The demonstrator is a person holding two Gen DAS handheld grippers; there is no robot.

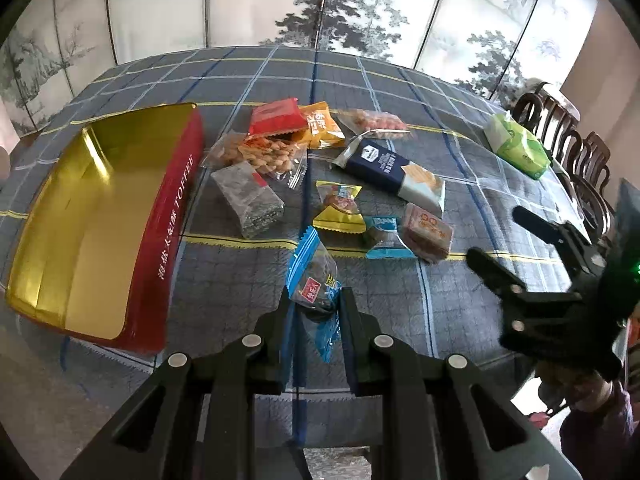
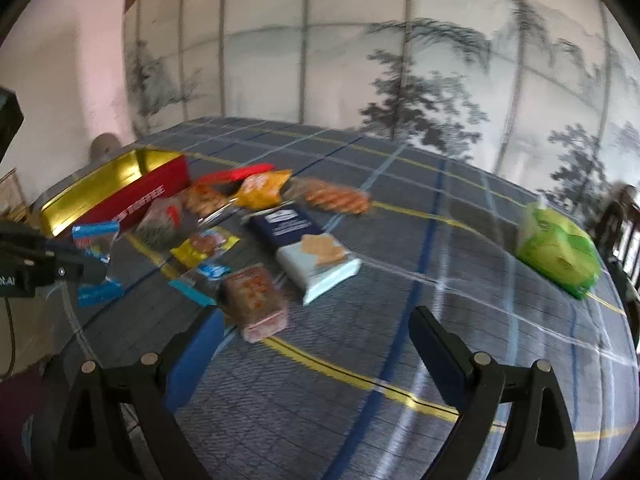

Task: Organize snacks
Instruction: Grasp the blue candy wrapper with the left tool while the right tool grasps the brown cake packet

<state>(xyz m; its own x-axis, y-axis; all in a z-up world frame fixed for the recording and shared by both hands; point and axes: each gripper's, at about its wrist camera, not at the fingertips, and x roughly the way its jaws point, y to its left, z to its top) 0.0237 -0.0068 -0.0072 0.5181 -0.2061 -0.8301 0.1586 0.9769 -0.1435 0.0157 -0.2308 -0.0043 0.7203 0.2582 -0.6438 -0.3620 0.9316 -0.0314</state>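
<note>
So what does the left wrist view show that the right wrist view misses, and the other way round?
Only the left wrist view: the tin's whole gold interior, with no snacks visible inside it, and the left gripper seen head-on, shut on the blue-wrapped snack. Only the right wrist view: the right gripper from behind, open with nothing between its fingers, near the pink packet. Both share: the snack pile, the navy cracker pack, the green tissue pack and the plaid tablecloth.

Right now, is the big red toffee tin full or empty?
Empty: the toffee tin shows only bare gold inside, and the snacks still lie on the tablecloth.
</note>
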